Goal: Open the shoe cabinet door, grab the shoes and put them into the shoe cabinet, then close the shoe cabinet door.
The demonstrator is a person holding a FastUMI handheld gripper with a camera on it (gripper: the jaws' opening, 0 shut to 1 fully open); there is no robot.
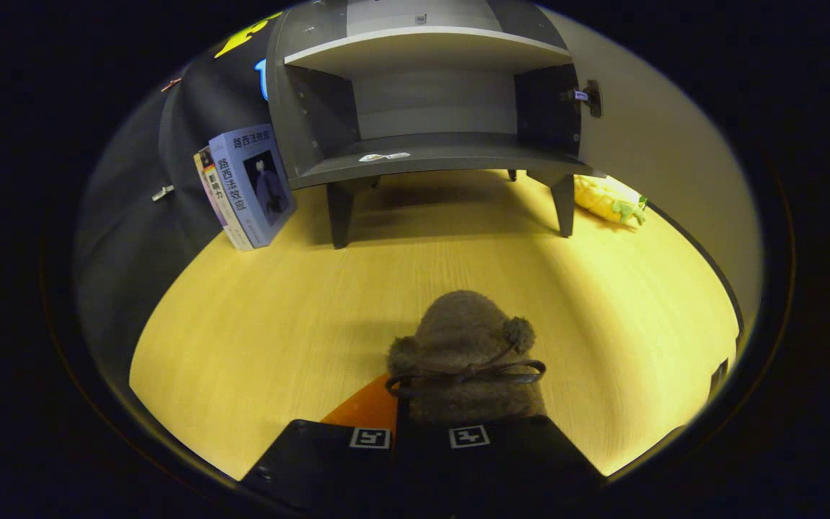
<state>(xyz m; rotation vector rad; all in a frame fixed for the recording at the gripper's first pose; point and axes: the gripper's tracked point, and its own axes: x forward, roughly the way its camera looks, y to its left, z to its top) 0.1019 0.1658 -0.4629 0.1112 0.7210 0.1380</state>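
A fuzzy brown shoe [467, 353] with a thin bow and two pompoms points away from me, its heel end caught between my fingers. My gripper [421, 427] is shut on it, the two fingers close together. An orange part [366, 409] shows beside the shoe's left side, just ahead of the left finger. Beyond the shoe stands the grey shoe cabinet [429, 155] on short legs, with a bare lower shelf and a white upper shelf [426, 43]. Its door [663, 144] is swung open to the right, with a dark latch [592, 97] on its inner face.
The cabinet stands on a yellow wooden tabletop [278, 310]. Two books [246, 187] lean against the wall left of the cabinet. A yellow plush pineapple [608, 200] lies by the cabinet's right leg, under the open door. The table's edge runs along the right.
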